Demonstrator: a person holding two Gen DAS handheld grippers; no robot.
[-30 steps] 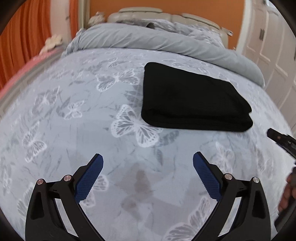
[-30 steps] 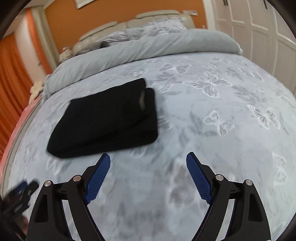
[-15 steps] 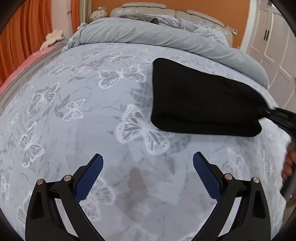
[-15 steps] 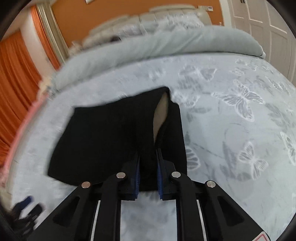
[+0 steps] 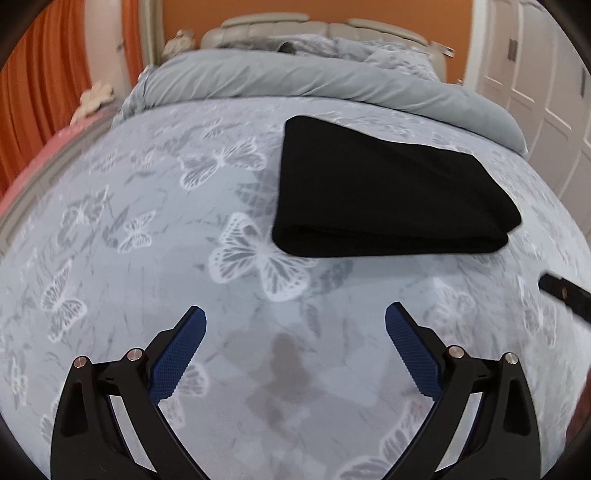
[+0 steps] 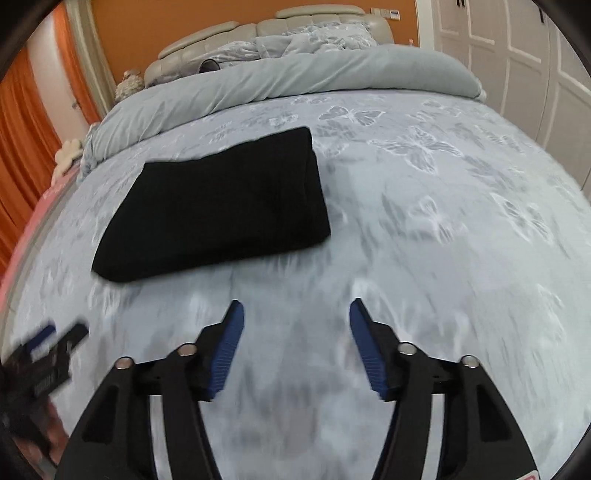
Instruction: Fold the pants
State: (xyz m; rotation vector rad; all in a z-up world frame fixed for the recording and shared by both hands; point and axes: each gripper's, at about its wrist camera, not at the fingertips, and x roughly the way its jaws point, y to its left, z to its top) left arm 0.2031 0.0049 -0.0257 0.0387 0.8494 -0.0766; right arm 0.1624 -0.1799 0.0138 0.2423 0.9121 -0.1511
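The black pants (image 5: 388,192) lie folded in a flat rectangle on the butterfly-print bed cover (image 5: 147,258); they also show in the right wrist view (image 6: 218,206). My left gripper (image 5: 295,325) is open and empty, hovering over bare cover in front of the pants. My right gripper (image 6: 295,317) is open and empty, just in front of the pants' near right corner. The right gripper's tip shows at the right edge of the left wrist view (image 5: 565,299); the left gripper shows at the lower left of the right wrist view (image 6: 48,350).
A grey duvet (image 5: 314,81) is rolled up across the head of the bed, with pillows and a beige headboard (image 6: 266,26) behind. Orange curtains (image 5: 44,85) hang on the left, white wardrobe doors (image 6: 517,55) on the right.
My right gripper was shut on the pants' near edge half a second ago; it has let go, opened and drawn back. The pants now lie flat with the fold closed. The left gripper stayed open.
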